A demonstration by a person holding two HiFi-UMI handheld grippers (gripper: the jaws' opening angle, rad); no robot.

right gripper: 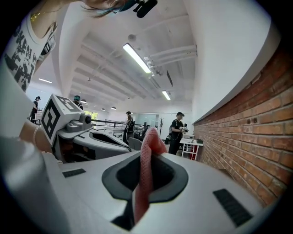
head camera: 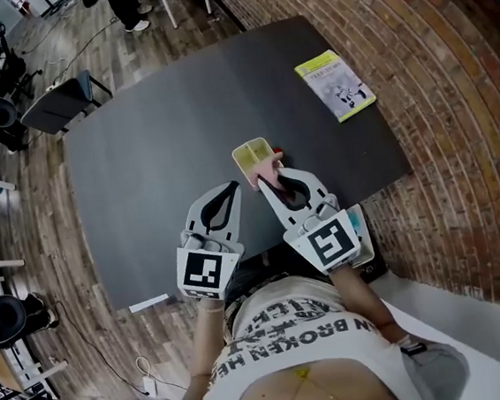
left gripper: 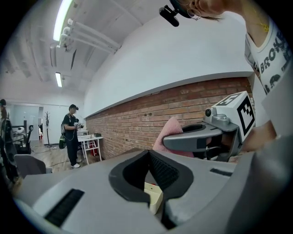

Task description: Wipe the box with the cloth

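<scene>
Worktop [head camera: 156,151]: dark, matt, rectangular. Brick wall on far and right sides, wood floor to the left.

Box [head camera: 251,154]: pale yellow, shallow, open top. Lies on worktop nr the middle of its near half, just ahead of both grippers. Also shows in left gripper view, low down through the gap below the fingers.

Cloth [right gripper: 143,183]: pink, waffle texture. Pinched in right gripper, a fold standing up past the finger tips. In head view it overlaps the box's near right corner; contact w/ box can't be told.

Right gripper [head camera: 273,180]: grey, fingers closed tight on the cloth, tips at the box's near edge. Marker cube [head camera: 330,241] at rear, person's hand behind it.

Left gripper [head camera: 230,188]: grey, fingers closed tip to tip, nothing held btwn them. Sits just beside right gripper, to its left, tips short of the box. Marker cube [head camera: 210,272] at rear.

Booklet [head camera: 336,85]: yellow-green cover, white panel w/ print too small to read. Flat at worktop's far right corner, well apart from box.

Chair [head camera: 62,103]: grey, on floor off worktop's far left corner.

Person [left gripper: 71,135]: dark clothes, standing in the background beside a small white table [left gripper: 90,139] by the brick wall.
</scene>
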